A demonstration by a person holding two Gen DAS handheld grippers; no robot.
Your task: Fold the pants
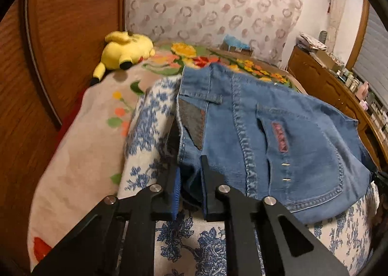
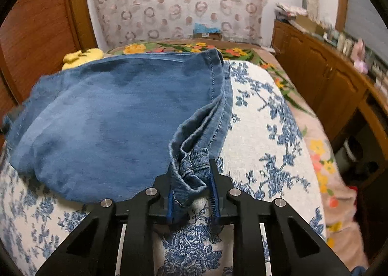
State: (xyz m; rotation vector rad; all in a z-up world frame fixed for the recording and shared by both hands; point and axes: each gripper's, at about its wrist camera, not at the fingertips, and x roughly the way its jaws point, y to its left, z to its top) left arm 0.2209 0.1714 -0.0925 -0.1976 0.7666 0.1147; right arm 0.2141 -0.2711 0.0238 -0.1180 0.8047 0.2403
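The jeans (image 1: 278,135), lying on the floral cover (image 1: 194,239), are being pinched at opposite edges by the left claw (image 1: 190,169) and right claw (image 2: 191,174).

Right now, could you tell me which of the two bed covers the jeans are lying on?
The jeans lie on the white cover with blue flowers. The pink blanket with orange and yellow flowers lies beside it, under the yellow plush toy.
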